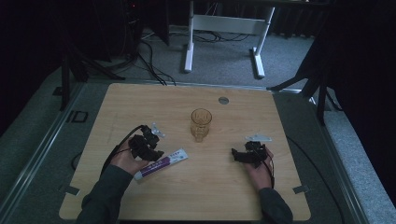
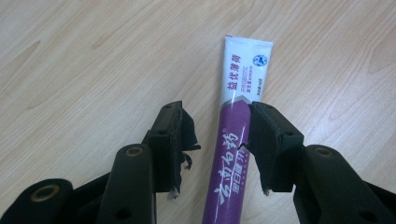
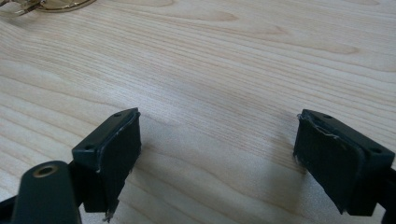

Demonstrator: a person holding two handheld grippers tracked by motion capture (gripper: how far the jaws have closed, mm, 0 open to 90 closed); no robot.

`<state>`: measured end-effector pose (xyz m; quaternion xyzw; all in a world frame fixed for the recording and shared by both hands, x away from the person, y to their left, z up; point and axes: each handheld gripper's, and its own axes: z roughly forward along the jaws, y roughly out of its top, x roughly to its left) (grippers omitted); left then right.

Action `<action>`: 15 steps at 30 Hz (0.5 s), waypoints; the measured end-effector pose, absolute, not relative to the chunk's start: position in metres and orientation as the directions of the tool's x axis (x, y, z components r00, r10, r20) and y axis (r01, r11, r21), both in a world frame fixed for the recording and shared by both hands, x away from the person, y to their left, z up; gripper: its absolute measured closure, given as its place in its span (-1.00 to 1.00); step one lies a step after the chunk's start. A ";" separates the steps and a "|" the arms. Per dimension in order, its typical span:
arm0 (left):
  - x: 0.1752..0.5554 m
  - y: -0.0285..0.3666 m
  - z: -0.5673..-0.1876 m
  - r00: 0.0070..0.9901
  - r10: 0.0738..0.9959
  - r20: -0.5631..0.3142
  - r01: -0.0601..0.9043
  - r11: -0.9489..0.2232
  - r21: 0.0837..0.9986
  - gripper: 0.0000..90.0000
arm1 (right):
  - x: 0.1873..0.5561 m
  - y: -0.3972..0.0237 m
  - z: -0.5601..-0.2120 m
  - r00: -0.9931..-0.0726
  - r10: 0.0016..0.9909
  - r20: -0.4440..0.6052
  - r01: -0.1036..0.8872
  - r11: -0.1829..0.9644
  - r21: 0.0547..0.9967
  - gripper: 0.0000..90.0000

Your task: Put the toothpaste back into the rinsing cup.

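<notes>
A white and purple toothpaste tube (image 1: 161,164) lies flat on the wooden table (image 1: 210,186), left of centre. My left gripper (image 1: 154,155) is lowered over its purple part. In the left gripper view the tube (image 2: 233,140) runs between the jaws of this gripper (image 2: 217,112). The right pad touches the tube's edge, and a gap of bare wood separates the left pad from it. My right gripper (image 1: 239,156) rests low at the right with its jaws wide apart over bare wood (image 3: 217,121). An amber glass cup (image 1: 201,122) stands upright in the middle, between and beyond both grippers.
A small grey round cap (image 1: 223,100) sits in the tabletop near the far edge. The base of the glass (image 3: 56,4) shows at the top left of the right gripper view. Cables trail off both grippers. A white desk frame (image 1: 224,28) stands on the floor beyond the table.
</notes>
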<state>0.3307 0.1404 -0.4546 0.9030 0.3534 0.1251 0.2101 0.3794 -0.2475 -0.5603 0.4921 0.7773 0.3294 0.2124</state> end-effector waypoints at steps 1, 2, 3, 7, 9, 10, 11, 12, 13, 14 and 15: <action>0.331 0.140 -0.455 0.721 0.689 0.076 0.585 -0.663 0.467 0.24 | 0.379 -0.247 -0.560 -0.425 0.905 -0.005 0.625 0.298 0.721 -0.67; 0.331 0.139 -0.455 0.724 0.686 0.078 0.583 -0.668 0.463 0.24 | 0.379 -0.247 -0.560 -0.425 0.905 -0.006 0.625 0.298 0.721 -0.67; 0.331 0.139 -0.455 0.725 0.684 0.081 0.582 -0.672 0.458 0.24 | 0.379 -0.247 -0.560 -0.425 0.905 -0.005 0.626 0.298 0.721 -0.67; 0.332 0.138 -0.456 0.728 0.681 0.078 0.585 -0.677 0.446 0.24 | 0.379 -0.248 -0.560 -0.425 0.905 -0.006 0.625 0.298 0.721 -0.67; 0.333 0.137 -0.457 0.731 0.678 0.079 0.585 -0.682 0.438 0.24 | 0.379 -0.248 -0.560 -0.426 0.905 -0.006 0.625 0.299 0.721 -0.67; 0.333 0.137 -0.458 0.733 0.676 0.078 0.585 -0.685 0.434 0.24 | 0.379 -0.247 -0.560 -0.425 0.905 -0.006 0.625 0.298 0.721 -0.67; 0.333 0.137 -0.458 0.736 0.672 0.081 0.583 -0.691 0.428 0.24 | 0.379 -0.248 -0.560 -0.426 0.905 -0.006 0.625 0.299 0.721 -0.67; 0.333 0.136 -0.458 0.737 0.671 0.081 0.583 -0.691 0.427 0.24 | 0.379 -0.247 -0.560 -0.425 0.905 -0.005 0.625 0.298 0.721 -0.67; 0.333 0.136 -0.458 0.740 0.668 0.082 0.580 -0.695 0.425 0.24 | 0.379 -0.248 -0.560 -0.425 0.905 -0.006 0.625 0.298 0.721 -0.67; 0.333 0.135 -0.459 0.740 0.667 0.081 0.581 -0.695 0.424 0.24 | 0.379 -0.247 -0.560 -0.425 0.905 -0.005 0.625 0.298 0.721 -0.67; 0.333 0.135 -0.459 0.741 0.667 0.081 0.581 -0.697 0.421 0.24 | 0.379 -0.247 -0.560 -0.425 0.905 -0.005 0.626 0.298 0.721 -0.67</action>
